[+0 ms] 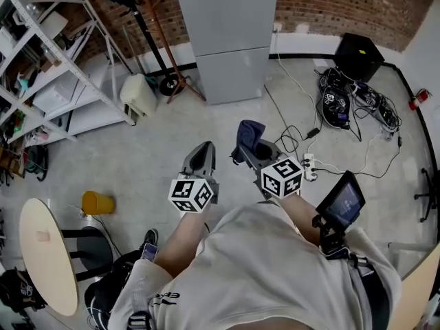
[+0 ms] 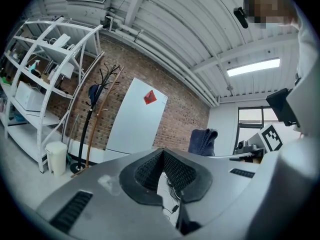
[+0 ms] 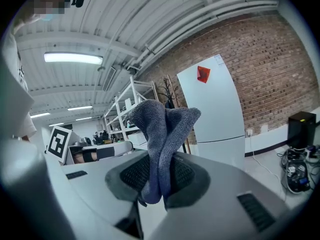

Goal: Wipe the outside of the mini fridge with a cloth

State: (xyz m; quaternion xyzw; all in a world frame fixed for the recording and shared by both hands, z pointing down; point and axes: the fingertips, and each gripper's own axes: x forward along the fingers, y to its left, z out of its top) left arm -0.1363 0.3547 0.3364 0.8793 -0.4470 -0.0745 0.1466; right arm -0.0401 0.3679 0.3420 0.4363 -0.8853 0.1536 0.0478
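The fridge (image 1: 230, 40) is a tall pale grey two-door unit standing against the brick wall, some way ahead of both grippers; it also shows as the fridge (image 2: 135, 119) and the fridge (image 3: 215, 109), with a red sticker on its upper door. My right gripper (image 1: 253, 150) is shut on a blue-grey cloth (image 1: 249, 133). In the right gripper view the cloth (image 3: 162, 134) stands up folded between the pads of the right gripper (image 3: 157, 176). My left gripper (image 1: 201, 155) is beside it, held level. The left gripper (image 2: 162, 156) is shut with nothing in it.
White metal shelving (image 1: 48, 60) fills the left side, with a white bin (image 1: 139, 95) and a coat stand (image 1: 148, 33) next to the fridge. A yellow bucket (image 1: 97, 202) and a round table (image 1: 45, 253) are at lower left. Cables, a power strip (image 1: 309, 163) and a black box (image 1: 359, 55) lie right.
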